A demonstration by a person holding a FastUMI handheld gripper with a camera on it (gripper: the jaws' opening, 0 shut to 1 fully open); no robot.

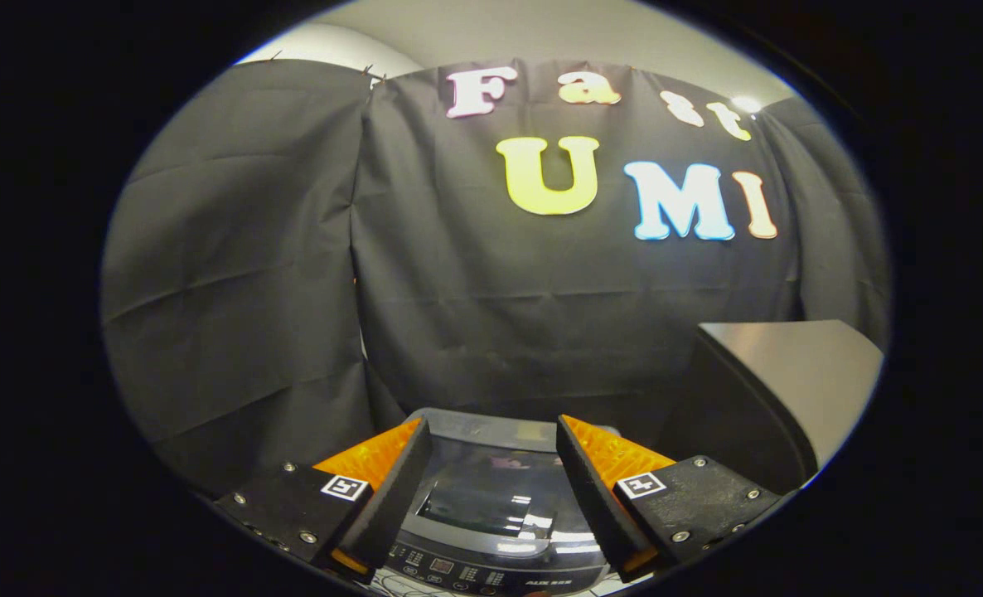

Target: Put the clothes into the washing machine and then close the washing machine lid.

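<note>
A handheld gripper hovers above a top-loading washing machine inside a booth hung with black cloth, its two fingers spread wide and holding nothing. Reading from the left: the left finger angles inward over the machine's near corner; between the fingers lies the machine's glossy dark lid, which appears to be lying flat and catches ceiling reflections, with a strip of buttons, the control panel, along its near edge; the right finger mirrors the left on the other side; further right, a grey-topped cabinet or table stands beside the machine, well clear of the fingers. No clothing can be made out here, so where the garments lie cannot be told, nor whether they are already inside. The risks ahead appear plain enough: a lid that slips off the fingers could drop hard if it has to be lifted, a descent made too low could press the fingertips onto the buttons, and a loose sleeve could snag under the closing lid.
</note>
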